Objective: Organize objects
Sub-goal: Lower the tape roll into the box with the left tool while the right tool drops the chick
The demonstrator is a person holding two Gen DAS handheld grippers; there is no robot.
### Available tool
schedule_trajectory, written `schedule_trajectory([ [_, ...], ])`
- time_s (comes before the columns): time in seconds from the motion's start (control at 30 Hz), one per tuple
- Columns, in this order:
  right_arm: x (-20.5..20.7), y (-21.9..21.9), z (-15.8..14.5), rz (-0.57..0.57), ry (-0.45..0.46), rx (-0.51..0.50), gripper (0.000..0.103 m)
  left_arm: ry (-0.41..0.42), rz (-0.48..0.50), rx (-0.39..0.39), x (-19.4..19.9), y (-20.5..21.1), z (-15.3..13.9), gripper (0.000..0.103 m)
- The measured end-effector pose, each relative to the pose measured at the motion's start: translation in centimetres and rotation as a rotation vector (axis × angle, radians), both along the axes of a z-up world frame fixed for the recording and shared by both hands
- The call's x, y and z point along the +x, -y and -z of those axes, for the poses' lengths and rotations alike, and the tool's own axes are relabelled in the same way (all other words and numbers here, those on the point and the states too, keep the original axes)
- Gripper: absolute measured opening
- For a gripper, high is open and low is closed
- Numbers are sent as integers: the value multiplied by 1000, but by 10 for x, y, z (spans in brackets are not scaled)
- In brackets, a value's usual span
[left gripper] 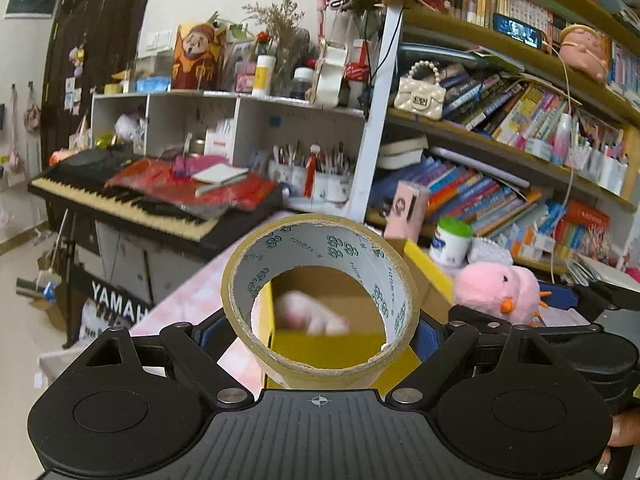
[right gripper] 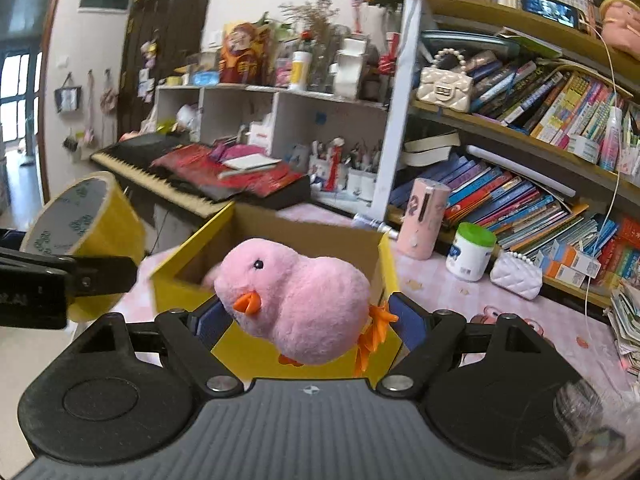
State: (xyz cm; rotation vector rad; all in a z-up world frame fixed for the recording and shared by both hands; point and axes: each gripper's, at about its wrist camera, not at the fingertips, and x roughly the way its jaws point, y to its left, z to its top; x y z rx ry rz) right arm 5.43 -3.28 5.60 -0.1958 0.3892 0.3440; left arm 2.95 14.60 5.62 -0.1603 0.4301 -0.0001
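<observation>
The left gripper (left gripper: 320,332) clamps a tape roll (left gripper: 320,296) by its outer sides, hole facing the camera, raised off the table. The right gripper (right gripper: 306,320) pinches a pink chick (right gripper: 296,300) between its blue pads, beak to the left, feet dangling by the right finger. Both loads hang just before the near wall of a yellow box (right gripper: 256,354), open-topped, with something pink and blurred inside. Right of the box the pink tablecloth (right gripper: 440,292) lies bare up to a jar (right gripper: 472,252) and a pink cylinder (right gripper: 424,220). A keyboard (left gripper: 120,204) stands beyond on the left.
</observation>
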Motion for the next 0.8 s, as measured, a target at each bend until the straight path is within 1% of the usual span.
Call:
schedule_trajectory([
  [0.1, 28, 9, -7, 25, 7, 27, 83, -2, -1, 22, 27, 8, -1, 88],
  [0.27, 70, 29, -13, 69, -8, 81, 83, -52, -2, 56, 63, 24, 10, 88],
  [0.37, 89, 37, -15, 67, -26, 108, 83, -80, 6, 78, 81, 34, 18, 88],
  [0.5, 106, 37, -14, 26, -50, 142, 83, -127, 31, 108, 105, 51, 29, 88],
  [0.67, 127, 25, -6, -54, -106, 164, 83, -183, 49, 156, 123, 65, 44, 88],
  [0.8, 141, 15, 2, -129, -163, 167, 83, -230, 38, 160, 133, 66, 55, 89],
])
